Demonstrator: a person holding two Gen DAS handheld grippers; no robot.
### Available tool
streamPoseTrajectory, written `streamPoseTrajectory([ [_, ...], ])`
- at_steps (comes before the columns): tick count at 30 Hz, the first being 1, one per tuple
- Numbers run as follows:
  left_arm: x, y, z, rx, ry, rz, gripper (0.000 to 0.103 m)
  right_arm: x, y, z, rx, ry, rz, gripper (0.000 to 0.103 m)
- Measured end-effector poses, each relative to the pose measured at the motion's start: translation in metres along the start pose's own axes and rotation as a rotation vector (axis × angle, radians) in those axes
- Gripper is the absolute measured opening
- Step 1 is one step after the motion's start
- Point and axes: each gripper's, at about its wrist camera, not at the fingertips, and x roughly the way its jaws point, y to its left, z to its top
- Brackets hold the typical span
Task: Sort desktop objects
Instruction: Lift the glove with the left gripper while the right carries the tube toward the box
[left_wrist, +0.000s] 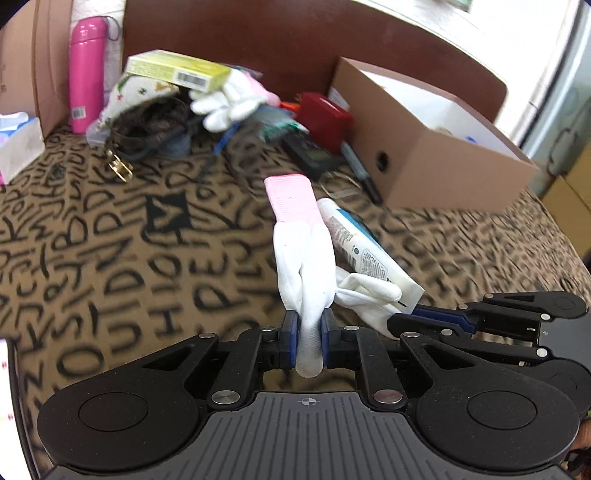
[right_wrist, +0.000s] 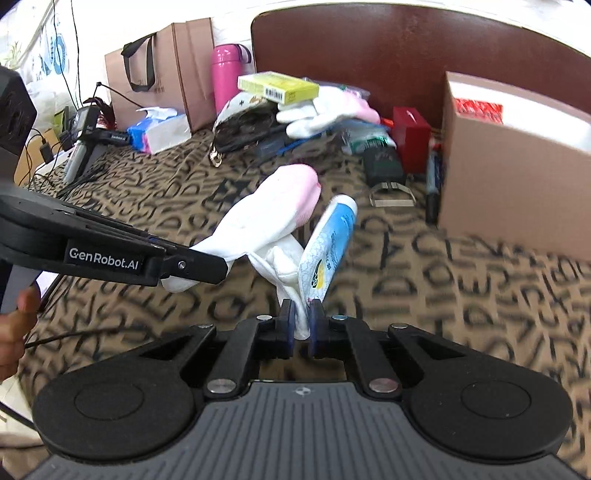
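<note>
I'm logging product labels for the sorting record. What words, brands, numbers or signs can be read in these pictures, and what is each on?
"GenRobot.AI": white lettering on the left claw.
Tube: print blurred, unreadable.
Yellow-green box: barcode visible, digits too small.
Pink bottle: label sticker too small to read.
Tablecloth: scattered black letters, blurred, forming no clear word.

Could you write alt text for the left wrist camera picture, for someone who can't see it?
The left gripper is shut on a finger of a white glove with a pink cuff, held above a brown letter-patterned cloth. The right gripper pinches the same glove and a white tube. Behind lie a cardboard box and a pink bottle.
</note>
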Motion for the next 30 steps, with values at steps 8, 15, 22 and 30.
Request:
streamPoseTrajectory([
  [8, -0.001, -0.017, -0.025, 0.052, 0.025, 0.004, 0.051, -0.021, -0.005, -0.027, 0.048, 0.053, 0.005, 0.022],
  [15, -0.016, -0.01, -0.016, 0.027, -0.055, 0.035, 0.084, -0.036, -0.015, -0.019, 0.067, 0.006, -0.005, 0.057],
  [22, 0.008, 0.0, 0.007, -0.026, -0.052, 0.07, 0.084, -0.016, -0.025, 0.002, 0.131, -0.042, -0.042, 0.057],
  [30, 0.03, 0.018, 0.012, -0.084, -0.006, 0.092, 0.087, 0.015, -0.018, 0.01, 0.105, -0.003, -0.042, 0.057],
])
